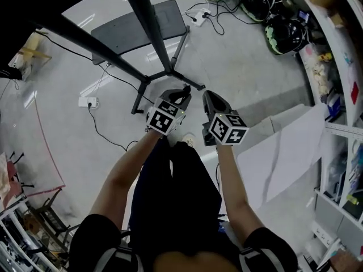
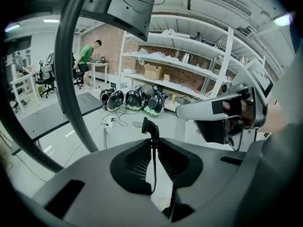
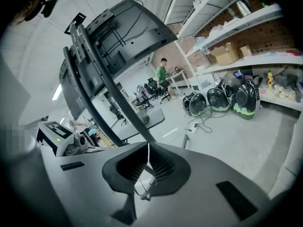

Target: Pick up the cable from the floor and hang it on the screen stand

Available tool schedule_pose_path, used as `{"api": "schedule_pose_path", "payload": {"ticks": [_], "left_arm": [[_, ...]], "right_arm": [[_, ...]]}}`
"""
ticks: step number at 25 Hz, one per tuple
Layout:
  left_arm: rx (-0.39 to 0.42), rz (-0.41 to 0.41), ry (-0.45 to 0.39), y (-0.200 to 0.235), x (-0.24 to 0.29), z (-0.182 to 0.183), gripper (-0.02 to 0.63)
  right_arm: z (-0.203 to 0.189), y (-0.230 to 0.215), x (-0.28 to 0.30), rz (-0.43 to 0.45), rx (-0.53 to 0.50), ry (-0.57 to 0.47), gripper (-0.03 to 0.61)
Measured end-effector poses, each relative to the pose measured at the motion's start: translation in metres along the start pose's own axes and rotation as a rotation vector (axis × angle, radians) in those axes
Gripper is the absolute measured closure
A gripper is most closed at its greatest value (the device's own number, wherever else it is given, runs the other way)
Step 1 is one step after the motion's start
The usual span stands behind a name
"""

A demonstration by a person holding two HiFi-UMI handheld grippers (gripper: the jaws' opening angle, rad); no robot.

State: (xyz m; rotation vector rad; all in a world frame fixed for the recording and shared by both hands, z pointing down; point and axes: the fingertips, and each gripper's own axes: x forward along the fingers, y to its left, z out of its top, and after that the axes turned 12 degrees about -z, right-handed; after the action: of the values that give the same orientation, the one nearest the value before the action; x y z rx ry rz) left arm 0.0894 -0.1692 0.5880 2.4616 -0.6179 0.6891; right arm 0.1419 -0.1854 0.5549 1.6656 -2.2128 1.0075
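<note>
The cable [image 2: 153, 169] is off the floor [image 1: 244, 67] and sits in both tools. The left gripper [image 2: 152, 140] is closed on it: the jaws meet on the black cord just below an angled plug [image 2: 150, 128], which stands clear above the tips. The right gripper [image 3: 148, 148] also has its jaws together. A thin strand runs down the seam and loops loose beneath, and this reads as a further section of the same cable. Both tools are held side by side, near the black posts of the screen stand [image 1: 152, 21]. Expect a light, limp load with no stiffness of its own. Any unsupported span will sag and swing, and the smooth jacket may creep through a light pinch. The plug is the only rigid, heavier part, and it should act as a stop against the jaws if the cord slips. Take hold on the jacket, not on the plug body. Set the two holds apart so that a loop hangs between them; that loop is the part to drape over the stand. Avoid sharp bends where cord meets plug.
</note>
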Motion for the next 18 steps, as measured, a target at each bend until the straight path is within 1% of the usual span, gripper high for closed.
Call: {"api": "schedule_pose_path", "payload": {"ticks": [4, 8, 13, 18], "left_arm": [[-0.021, 0.035, -0.042, 0.000, -0.037, 0.015, 0.565], [-0.043, 0.082, -0.085, 0.004, -0.076, 0.019, 0.565], [-0.103, 0.128, -0.138, 0.014, -0.132, 0.026, 0.565], [-0.099, 0.155, -0.174, 0.021, -0.186, 0.037, 0.565]], "right_arm": [[0.019, 0.042, -0.006, 0.071, -0.025, 0.016, 0.552], [0.032, 0.086, -0.018, 0.153, -0.054, 0.037, 0.553], [0.044, 0.141, -0.025, 0.227, -0.173, 0.072, 0.553], [0.057, 0.195, -0.029, 0.297, -0.267, 0.085, 0.553]]}}
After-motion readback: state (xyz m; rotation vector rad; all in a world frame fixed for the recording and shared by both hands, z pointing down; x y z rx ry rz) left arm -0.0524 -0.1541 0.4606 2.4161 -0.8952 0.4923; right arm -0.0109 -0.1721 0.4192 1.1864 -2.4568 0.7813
